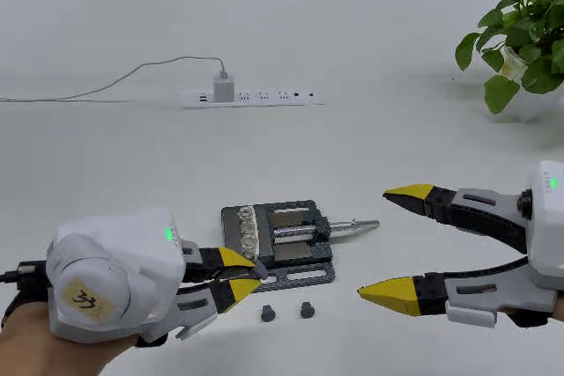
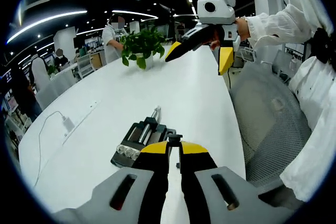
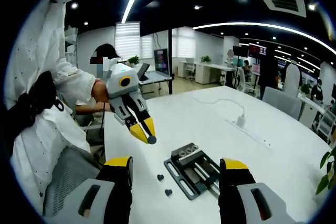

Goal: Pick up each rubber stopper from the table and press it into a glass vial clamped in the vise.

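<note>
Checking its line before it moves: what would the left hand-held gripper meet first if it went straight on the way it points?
Probably the vise, close ahead of the left hand-held gripper; the rubber stopper in its jaws would touch first. Its height over the vise is unclear.

A small dark vise (image 1: 291,253) sits on the white table (image 1: 370,85), screw handle pointing right, with clear glass vials (image 1: 248,228) clamped in a row at its left end. One dark rubber stopper (image 1: 268,313) and a second stopper (image 1: 307,309) lie just before it. A third stopper (image 2: 174,138) is pinched in the left gripper (image 1: 254,273).
</note>
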`<state>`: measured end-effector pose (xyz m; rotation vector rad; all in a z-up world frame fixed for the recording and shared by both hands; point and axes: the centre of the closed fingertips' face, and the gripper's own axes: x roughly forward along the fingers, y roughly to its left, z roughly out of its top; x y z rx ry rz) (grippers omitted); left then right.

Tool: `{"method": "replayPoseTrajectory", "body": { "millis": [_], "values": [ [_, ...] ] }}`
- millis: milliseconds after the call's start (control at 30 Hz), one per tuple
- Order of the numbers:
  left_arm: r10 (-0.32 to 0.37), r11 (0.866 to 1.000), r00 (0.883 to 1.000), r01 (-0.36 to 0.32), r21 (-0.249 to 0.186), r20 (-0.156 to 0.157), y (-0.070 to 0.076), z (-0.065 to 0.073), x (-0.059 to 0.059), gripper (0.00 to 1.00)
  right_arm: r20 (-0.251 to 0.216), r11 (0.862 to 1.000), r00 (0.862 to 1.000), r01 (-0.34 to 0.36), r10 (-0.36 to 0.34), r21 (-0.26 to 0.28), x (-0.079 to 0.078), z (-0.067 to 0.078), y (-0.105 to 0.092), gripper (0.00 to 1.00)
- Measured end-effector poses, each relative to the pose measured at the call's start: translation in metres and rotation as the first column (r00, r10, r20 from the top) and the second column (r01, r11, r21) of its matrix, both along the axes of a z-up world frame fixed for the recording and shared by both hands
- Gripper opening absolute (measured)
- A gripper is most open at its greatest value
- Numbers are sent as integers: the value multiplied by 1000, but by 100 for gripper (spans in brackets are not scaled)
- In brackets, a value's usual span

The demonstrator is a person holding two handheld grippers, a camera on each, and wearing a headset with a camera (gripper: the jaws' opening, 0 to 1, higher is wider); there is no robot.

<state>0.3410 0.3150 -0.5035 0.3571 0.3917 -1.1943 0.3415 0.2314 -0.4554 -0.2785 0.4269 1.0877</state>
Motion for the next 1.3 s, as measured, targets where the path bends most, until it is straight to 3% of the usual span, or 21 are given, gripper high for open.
{"method": "replayPoseTrajectory", "body": {
  "millis": [67,300,467,667,967,1300],
  "values": [
    [-1,1000,1000,1,-11,10,-3,9,-1,3,20,1000,1000,-14,14,13,-1,10,6,60],
    [-10,998,999,11,-58,30,-13,35,-7,3,3,998,999,-49,49,40,-8,30,19,51],
    [-17,997,999,20,-71,37,-19,43,-12,3,0,995,996,-93,93,37,-16,37,27,47],
    [-24,994,999,28,-102,35,-27,52,-17,3,-1,990,990,-138,138,31,-23,37,34,39],
    [-58,992,997,64,-110,58,-36,62,-25,3,-26,979,979,-201,201,21,-33,34,45,23],
    [-96,988,992,105,-110,83,-41,69,-31,3,-53,972,970,-236,236,14,-39,29,50,15]
  ]
}}
